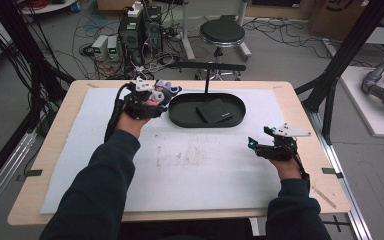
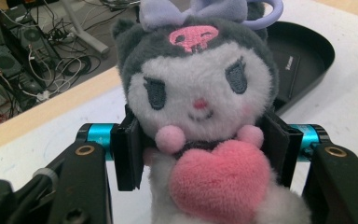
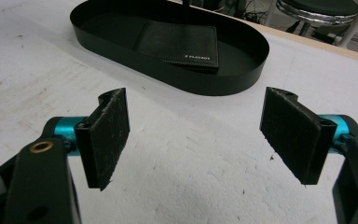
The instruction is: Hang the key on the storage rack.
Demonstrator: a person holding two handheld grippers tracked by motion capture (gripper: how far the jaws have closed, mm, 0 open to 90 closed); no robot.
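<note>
In the left gripper view, the left gripper (image 2: 200, 144) has its two black pads pinched against the sides of a plush toy (image 2: 200, 116), a white-faced doll with a dark grey hood, a lavender bow on top, a pink skull mark on the forehead and a pink heart held at its chest. The toy faces the camera in the middle of the frame and hides most of the gap between the jaws.

In the high view the same toy (image 1: 162, 90) sits at the tip of the left gripper (image 1: 155, 95) in the upper left of the white mat (image 1: 190, 170), just beside the left end of the black oval tray (image 1: 180, 117).

A black wallet (image 1: 214, 111) lies flat inside that tray. In the right gripper view the wallet (image 3: 179, 43) shows small silver lettering near its lower right corner; it seems to read "PLAYBOY", though it is too small to be sure. The tray's wall (image 3: 205, 84) curves across the upper half of that frame.

The right gripper (image 3: 196, 135) has its pads spread wide with nothing between them, only bare mat below. In the high view the right gripper (image 1: 254, 142) rests at the right of the mat, well apart from the tray.
</note>
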